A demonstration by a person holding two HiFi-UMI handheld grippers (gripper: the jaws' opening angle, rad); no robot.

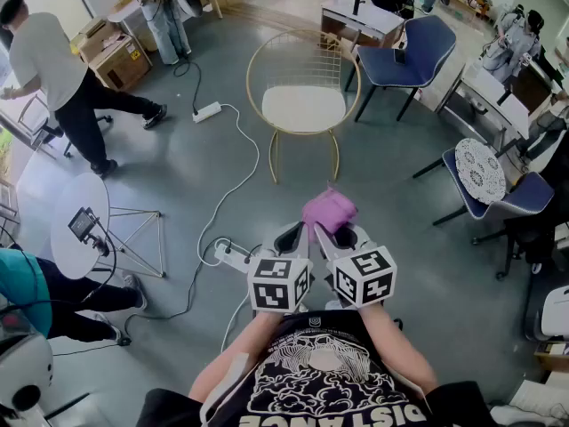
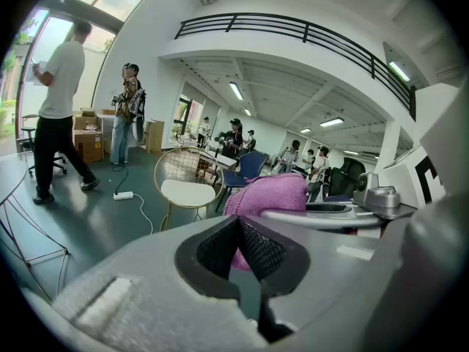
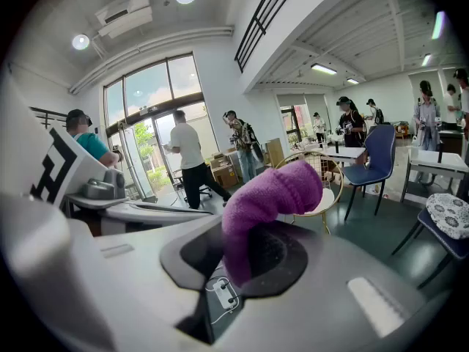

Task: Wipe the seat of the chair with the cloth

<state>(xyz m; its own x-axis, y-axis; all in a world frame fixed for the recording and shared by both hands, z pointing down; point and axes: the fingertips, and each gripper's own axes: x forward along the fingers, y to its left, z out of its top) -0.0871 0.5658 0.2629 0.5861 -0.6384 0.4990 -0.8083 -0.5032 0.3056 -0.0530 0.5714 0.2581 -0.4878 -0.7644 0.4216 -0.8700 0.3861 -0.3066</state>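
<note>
Purple cloth (image 3: pixel 272 191) is pinched in right claw (image 3: pixel 242 259); left claw (image 2: pixel 238 244) is closed, empty. "DISTANCE" is read on shirt (image 1: pixel 329 390).

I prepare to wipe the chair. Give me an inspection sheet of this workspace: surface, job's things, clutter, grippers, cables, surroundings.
Surface: white round seat of the gold wire chair, bare; the cloth is not on it.
Job's things: purple fluffy cloth, bunched, held in the air short of the chair.
Clutter: nothing seen on the seat.
Grippers: right gripper shut on the cloth; left gripper shut, nothing between its jaws.
Cables: white cable runs over the grey floor from a white power strip, passing left of the chair; a second strip lies near the left gripper.
Surroundings: blue padded chair, round white table, people standing at the left and at the back.
</note>
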